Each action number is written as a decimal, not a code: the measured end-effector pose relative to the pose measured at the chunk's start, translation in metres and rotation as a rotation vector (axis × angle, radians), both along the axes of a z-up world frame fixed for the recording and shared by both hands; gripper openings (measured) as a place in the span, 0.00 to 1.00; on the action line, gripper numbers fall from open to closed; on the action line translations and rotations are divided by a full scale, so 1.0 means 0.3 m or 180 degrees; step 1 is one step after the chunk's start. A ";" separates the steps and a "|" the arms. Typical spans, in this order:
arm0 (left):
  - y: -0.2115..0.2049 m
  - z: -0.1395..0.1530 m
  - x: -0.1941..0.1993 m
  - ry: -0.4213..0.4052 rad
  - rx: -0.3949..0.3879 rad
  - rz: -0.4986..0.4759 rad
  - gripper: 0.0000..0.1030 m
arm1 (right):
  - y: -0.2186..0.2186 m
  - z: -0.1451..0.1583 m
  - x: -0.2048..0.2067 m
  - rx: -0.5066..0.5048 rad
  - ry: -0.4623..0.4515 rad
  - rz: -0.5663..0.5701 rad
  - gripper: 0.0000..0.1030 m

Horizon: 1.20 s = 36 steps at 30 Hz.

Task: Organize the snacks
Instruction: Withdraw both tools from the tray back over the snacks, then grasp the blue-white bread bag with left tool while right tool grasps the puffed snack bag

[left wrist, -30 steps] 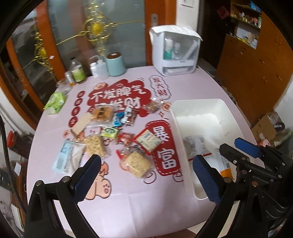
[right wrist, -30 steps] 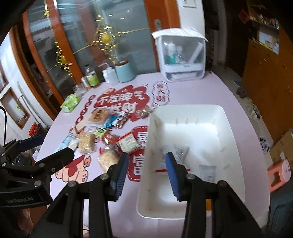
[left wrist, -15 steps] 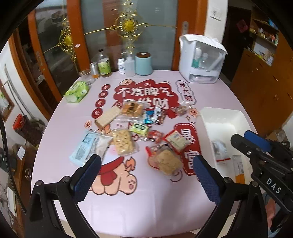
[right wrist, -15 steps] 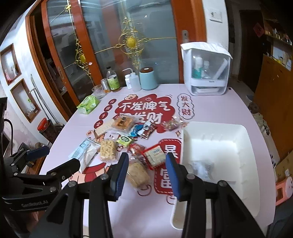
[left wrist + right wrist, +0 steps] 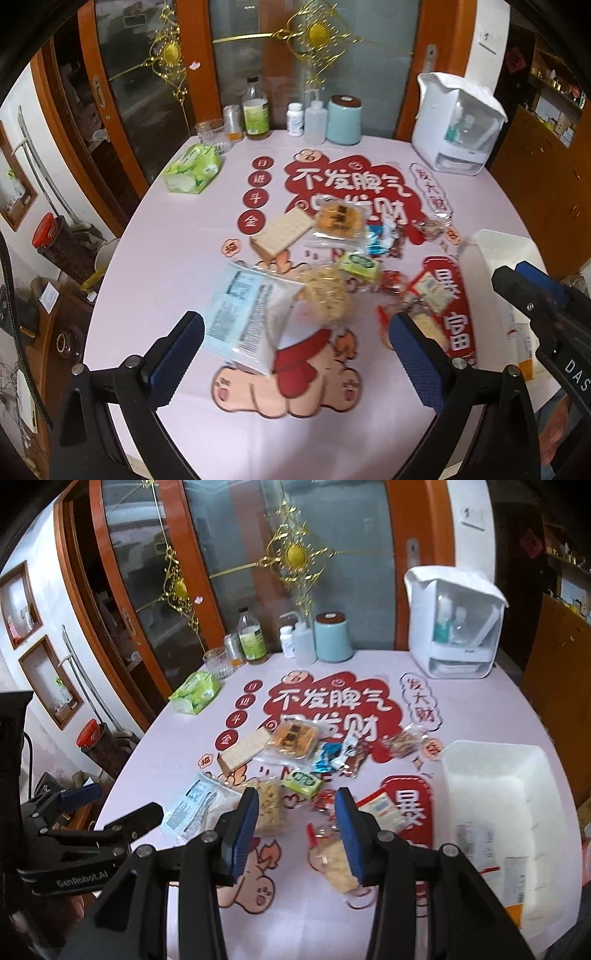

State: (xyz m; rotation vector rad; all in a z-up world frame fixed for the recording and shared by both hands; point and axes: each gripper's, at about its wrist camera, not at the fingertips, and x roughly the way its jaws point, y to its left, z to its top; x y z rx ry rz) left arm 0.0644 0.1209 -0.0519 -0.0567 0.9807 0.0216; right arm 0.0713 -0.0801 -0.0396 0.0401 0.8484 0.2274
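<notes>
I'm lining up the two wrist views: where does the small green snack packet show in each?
Left wrist: small green snack packet sits right of centre, below the orange-labelled pack.
Right wrist: small green snack packet sits at centre, just above the jaws.
Shared landmark: light-blue canister at the table's far edge.

The white bin [image 5: 498,247] is largely hidden behind the right gripper [image 5: 532,291]; a rice cracker packet [image 5: 338,864] is partly covered by a blue fingertip [image 5: 349,834].

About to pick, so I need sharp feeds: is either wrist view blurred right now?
Left wrist view: smeared, the pale blue flat packet and puffed-rice snack bag soft. Right wrist view: sharper, green snack bar label nearly legible, fisheye bending at edges.
</notes>
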 end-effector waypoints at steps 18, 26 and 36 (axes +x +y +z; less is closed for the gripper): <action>0.270 -0.450 0.257 0.0925 -0.0103 -0.0267 0.99 | 0.261 -0.435 0.272 -0.0262 0.0833 0.0108 0.75; 0.281 -0.568 0.318 0.1163 -0.0112 -0.0426 0.99 | 0.301 -0.578 0.360 -0.0273 0.1211 0.0139 0.75; 0.288 -0.660 0.376 0.1373 -0.0181 -0.0487 0.99 | 0.332 -0.658 0.401 -0.0561 0.1428 0.0162 0.75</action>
